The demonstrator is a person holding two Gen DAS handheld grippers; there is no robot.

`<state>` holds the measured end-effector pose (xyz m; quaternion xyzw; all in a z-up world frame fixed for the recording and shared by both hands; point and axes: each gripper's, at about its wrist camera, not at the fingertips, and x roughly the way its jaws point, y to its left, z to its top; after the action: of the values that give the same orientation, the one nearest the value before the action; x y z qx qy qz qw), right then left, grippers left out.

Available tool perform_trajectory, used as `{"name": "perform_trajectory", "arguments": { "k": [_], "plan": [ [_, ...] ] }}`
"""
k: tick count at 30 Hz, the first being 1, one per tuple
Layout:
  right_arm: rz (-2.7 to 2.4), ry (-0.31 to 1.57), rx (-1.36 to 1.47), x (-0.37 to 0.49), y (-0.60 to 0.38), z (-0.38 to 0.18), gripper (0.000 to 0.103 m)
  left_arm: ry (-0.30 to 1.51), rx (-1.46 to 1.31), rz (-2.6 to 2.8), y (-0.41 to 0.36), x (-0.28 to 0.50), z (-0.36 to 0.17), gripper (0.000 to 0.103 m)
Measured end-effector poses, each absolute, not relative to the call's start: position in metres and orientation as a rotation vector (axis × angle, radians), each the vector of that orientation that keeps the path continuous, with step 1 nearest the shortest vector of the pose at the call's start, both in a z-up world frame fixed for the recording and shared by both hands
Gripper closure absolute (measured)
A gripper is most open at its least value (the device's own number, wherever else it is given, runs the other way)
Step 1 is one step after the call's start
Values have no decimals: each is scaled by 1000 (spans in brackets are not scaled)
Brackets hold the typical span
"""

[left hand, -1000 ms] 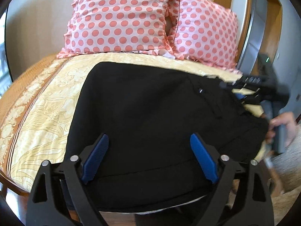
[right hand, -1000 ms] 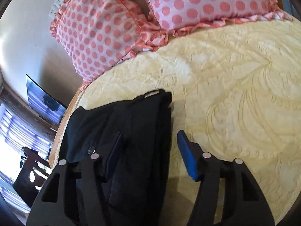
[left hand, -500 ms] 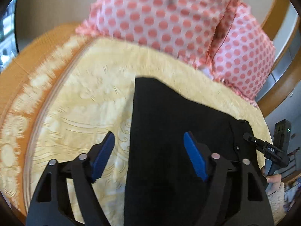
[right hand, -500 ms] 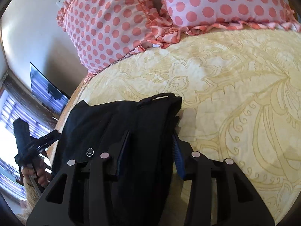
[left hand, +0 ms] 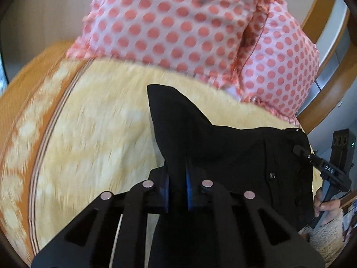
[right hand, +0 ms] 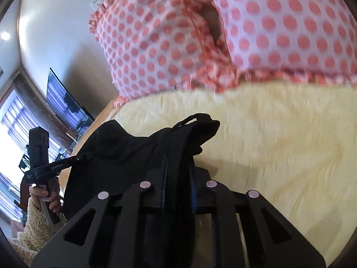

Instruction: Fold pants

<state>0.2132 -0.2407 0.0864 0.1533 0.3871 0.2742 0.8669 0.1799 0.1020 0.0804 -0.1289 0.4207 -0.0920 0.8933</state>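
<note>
Both claws clamp the black pants [left hand: 223, 147]: left claw [left hand: 177, 184] and right claw [right hand: 178, 178], raised over the bedspread [left hand: 100, 134].

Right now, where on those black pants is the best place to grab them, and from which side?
By the edges, as now: the left gripper and right gripper each pinch the black pants at opposite ends, coming in low over the bedspread. Bunched edge layers fit between the fingers.

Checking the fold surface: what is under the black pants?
The yellow patterned bedspread shows around the black pants, which both the left gripper and right gripper pinch. Whatever lies directly beneath is covered.
</note>
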Motion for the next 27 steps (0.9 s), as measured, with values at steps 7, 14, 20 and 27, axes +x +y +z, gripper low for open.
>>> {"name": "perform_trajectory", "arguments": {
  "k": [7, 14, 20, 27],
  "plan": [
    [456, 677, 294, 285, -261, 114, 87, 825, -259, -146, 91, 278, 89, 92],
    [301, 908, 284, 351, -261, 40, 84, 958, -175, -39, 68, 326, 31, 89],
    [176, 895, 209, 332, -265, 51, 42, 915, -234, -32, 84, 311, 47, 80],
    [430, 769, 175, 248, -242, 84, 30, 825, -268, -246, 66, 232, 80, 50]
  ]
}}
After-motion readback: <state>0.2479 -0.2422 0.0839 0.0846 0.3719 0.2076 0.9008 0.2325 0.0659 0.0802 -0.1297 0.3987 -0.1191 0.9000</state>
